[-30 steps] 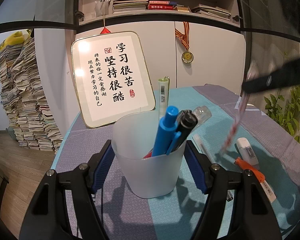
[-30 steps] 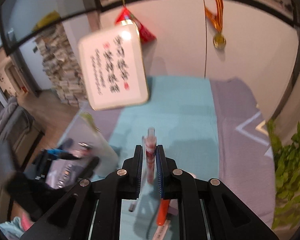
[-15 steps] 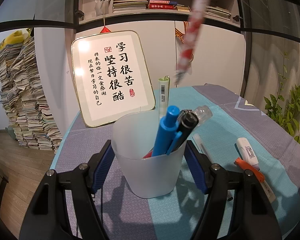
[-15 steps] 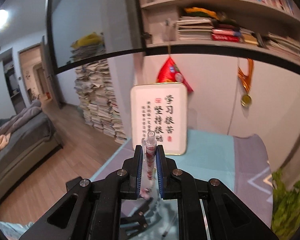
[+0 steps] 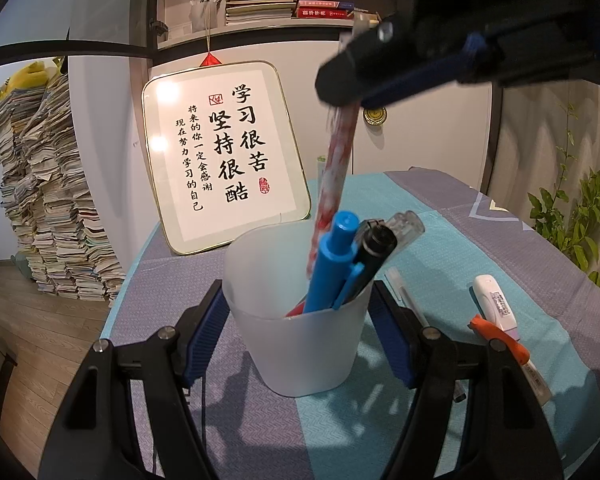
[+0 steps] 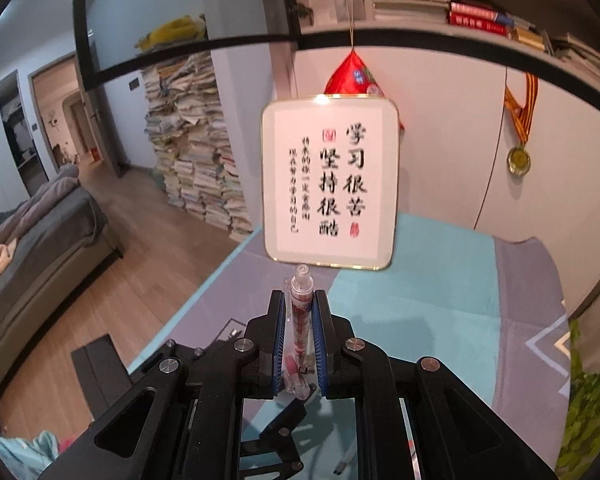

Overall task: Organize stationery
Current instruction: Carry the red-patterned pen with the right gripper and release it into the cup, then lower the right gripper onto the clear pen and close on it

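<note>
A frosted white cup (image 5: 300, 332) stands on the table between the fingers of my left gripper (image 5: 298, 320), which is shut on it. It holds a blue pen (image 5: 332, 256), a black pen (image 5: 374, 246) and a clear-capped pen (image 5: 406, 226). My right gripper (image 6: 299, 312) is shut on a red-patterned pen (image 6: 300, 312). In the left wrist view that gripper (image 5: 348, 100) hangs above the cup, and the red-patterned pen (image 5: 334, 176) points steeply down with its lower end inside the cup's rim.
A white correction tape (image 5: 494, 300), an orange-capped pen (image 5: 504, 344) and a clear pen (image 5: 404, 296) lie on the teal and purple tablecloth (image 5: 460, 240) right of the cup. A framed calligraphy board (image 5: 224, 152) leans behind it. A plant (image 5: 568, 220) stands at the right.
My right gripper swung the red-patterned pen up from the table's right side, over the cup, and lowered its tip into the cup. The left gripper and cup stayed still.
</note>
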Demonstrator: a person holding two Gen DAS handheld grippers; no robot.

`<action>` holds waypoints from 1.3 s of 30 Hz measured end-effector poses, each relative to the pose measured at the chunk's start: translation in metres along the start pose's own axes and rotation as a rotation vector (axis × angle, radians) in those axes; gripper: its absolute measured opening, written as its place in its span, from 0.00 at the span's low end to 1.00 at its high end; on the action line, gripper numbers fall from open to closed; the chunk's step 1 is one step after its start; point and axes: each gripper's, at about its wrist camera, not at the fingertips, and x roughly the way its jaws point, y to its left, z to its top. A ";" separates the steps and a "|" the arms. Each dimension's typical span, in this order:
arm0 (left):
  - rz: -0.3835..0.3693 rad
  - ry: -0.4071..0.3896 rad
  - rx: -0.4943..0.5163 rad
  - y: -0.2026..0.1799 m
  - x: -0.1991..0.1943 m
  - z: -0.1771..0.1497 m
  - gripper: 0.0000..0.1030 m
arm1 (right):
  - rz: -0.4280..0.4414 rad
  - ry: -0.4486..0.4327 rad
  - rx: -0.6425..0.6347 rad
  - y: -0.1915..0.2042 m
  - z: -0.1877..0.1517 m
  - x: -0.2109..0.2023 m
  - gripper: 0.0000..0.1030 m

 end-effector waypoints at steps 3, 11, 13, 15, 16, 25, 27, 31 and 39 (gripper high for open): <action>0.000 0.000 0.000 0.000 0.000 0.000 0.68 | 0.003 0.020 -0.004 0.001 -0.003 0.004 0.13; -0.001 -0.001 0.000 0.000 -0.001 0.000 0.68 | 0.018 0.065 0.020 -0.002 -0.009 0.014 0.13; -0.001 0.000 0.000 0.000 0.001 0.000 0.68 | 0.020 0.073 0.031 -0.004 -0.008 0.015 0.13; -0.001 0.000 0.000 0.000 0.001 0.000 0.68 | 0.026 0.076 0.046 -0.006 -0.009 0.016 0.13; 0.000 0.000 0.000 0.000 0.001 -0.001 0.68 | 0.028 0.078 0.048 -0.006 -0.009 0.016 0.13; -0.001 0.000 0.000 0.000 0.001 0.000 0.68 | 0.047 0.100 0.073 -0.007 -0.011 0.014 0.13; -0.001 0.000 0.000 0.001 0.001 0.000 0.68 | 0.055 0.106 0.080 -0.008 -0.011 0.013 0.13; -0.001 -0.001 0.000 0.001 0.001 0.000 0.68 | 0.060 0.111 0.090 -0.009 -0.013 0.011 0.13; 0.001 -0.002 0.000 0.000 0.001 -0.001 0.68 | 0.046 -0.007 0.147 -0.025 -0.016 -0.024 0.13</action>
